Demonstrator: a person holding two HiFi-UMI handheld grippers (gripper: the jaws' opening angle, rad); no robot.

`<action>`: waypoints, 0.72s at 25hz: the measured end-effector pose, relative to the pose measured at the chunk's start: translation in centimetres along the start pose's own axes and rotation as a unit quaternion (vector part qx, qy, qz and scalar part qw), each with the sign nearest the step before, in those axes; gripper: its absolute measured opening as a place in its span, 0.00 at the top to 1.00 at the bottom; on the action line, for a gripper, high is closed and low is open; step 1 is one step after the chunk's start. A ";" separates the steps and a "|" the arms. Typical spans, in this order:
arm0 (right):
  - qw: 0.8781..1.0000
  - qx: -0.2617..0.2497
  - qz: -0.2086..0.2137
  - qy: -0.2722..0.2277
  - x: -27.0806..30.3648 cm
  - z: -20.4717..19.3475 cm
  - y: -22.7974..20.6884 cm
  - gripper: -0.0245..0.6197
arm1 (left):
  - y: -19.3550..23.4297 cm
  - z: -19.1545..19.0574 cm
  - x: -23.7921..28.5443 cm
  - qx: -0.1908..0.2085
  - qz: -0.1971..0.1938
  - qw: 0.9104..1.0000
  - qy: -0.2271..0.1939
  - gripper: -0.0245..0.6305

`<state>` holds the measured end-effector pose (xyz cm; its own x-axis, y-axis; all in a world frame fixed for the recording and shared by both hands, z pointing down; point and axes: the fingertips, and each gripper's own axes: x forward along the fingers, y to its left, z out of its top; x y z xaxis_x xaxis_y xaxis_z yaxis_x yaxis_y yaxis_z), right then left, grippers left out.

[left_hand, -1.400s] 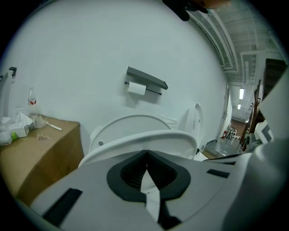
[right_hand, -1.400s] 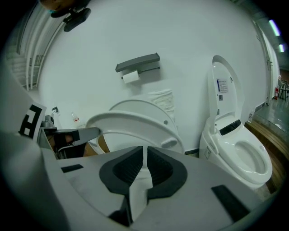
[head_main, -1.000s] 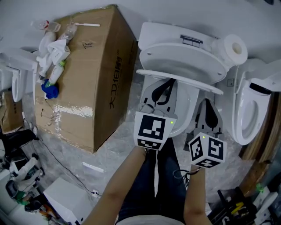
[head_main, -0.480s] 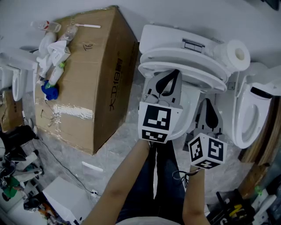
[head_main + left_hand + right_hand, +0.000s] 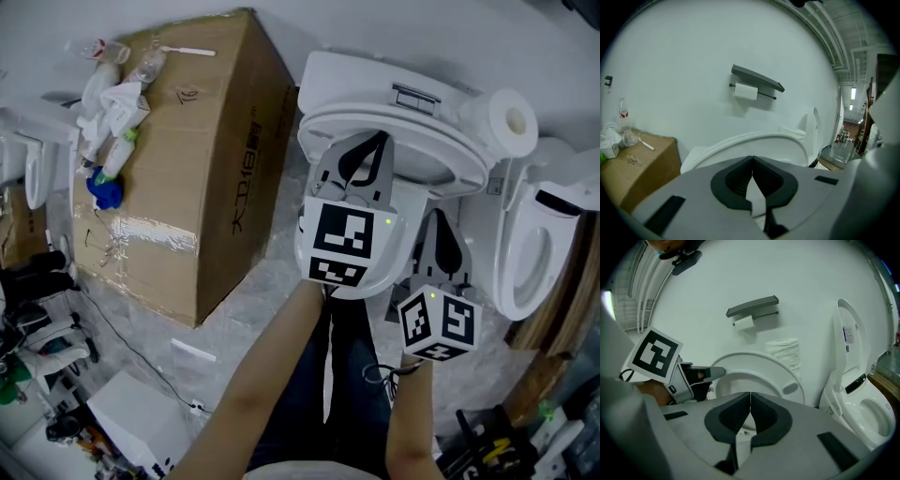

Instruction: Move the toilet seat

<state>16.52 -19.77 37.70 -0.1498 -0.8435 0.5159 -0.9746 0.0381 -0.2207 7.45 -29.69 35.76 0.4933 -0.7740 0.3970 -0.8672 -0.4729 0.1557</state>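
— So, where is the white oval plastic toilet seat (image 5: pixel 441 159)?

— Tilted up off the bowl of the white ceramic toilet (image 5: pixel 401 220), leaning back toward the tank (image 5: pixel 375 80) with its underside facing outward.

— And the left tool (image 5: pixel 373 142)?

— Its jaws are pressed together with nothing between them. The right gripper view shows its tips at the seat's left edge, but I cannot tell whether they actually touch it.

— What about the right tool (image 5: pixel 441 220)?

— Also closed and empty. It hangs lower and further right, clear of the seat, between this toilet and a second white toilet (image 5: pixel 530 253) whose lid stands upright.

— Anything else around?

— There is a large brown cardboard box (image 5: pixel 187 169) on the floor just left of the toilet. Clear plastic bottles (image 5: pixel 112 56) and crumpled white packaging lie on top of it. A white paper roll (image 5: pixel 511 120) sits at the tank's right end.
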 end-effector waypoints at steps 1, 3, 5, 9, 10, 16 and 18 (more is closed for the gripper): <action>1.000 -0.001 0.001 0.000 0.0 0.0 0.0 0.93 | 0.0 0.1 0.1 0.000 0.000 1.000 0.000 0.94; 1.000 -0.001 0.005 -0.001 0.0 0.2 0.2 0.93 | 0.1 0.2 0.3 -0.003 -0.001 1.000 0.001 0.94; 1.000 0.000 0.007 -0.002 0.1 0.2 0.3 0.93 | 0.2 0.3 0.4 -0.007 -0.001 1.000 0.000 0.94; 1.000 -0.003 0.007 -0.002 0.1 0.2 0.5 0.94 | 0.2 0.3 0.4 -0.009 0.000 1.000 -0.002 0.94; 1.000 -0.004 0.007 -0.002 0.1 0.2 0.5 0.94 | 0.2 0.3 0.4 -0.009 0.001 1.000 -0.002 0.94; 1.000 -0.008 0.008 -0.005 -0.3 0.5 1.0 0.94 | 1.5 -0.2 -1.3 -0.034 0.016 0.999 -0.008 0.94; 1.000 -0.010 0.006 -0.008 -0.5 0.6 1.2 0.94 | 1.7 -0.6 -2.2 -0.034 0.019 0.999 -0.008 0.94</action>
<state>15.55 -19.64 36.71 -0.1591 -0.8512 0.5002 -0.9760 0.0591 -0.2098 4.86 -28.59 35.68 0.4600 -0.7979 0.3896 -0.8879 -0.4137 0.2010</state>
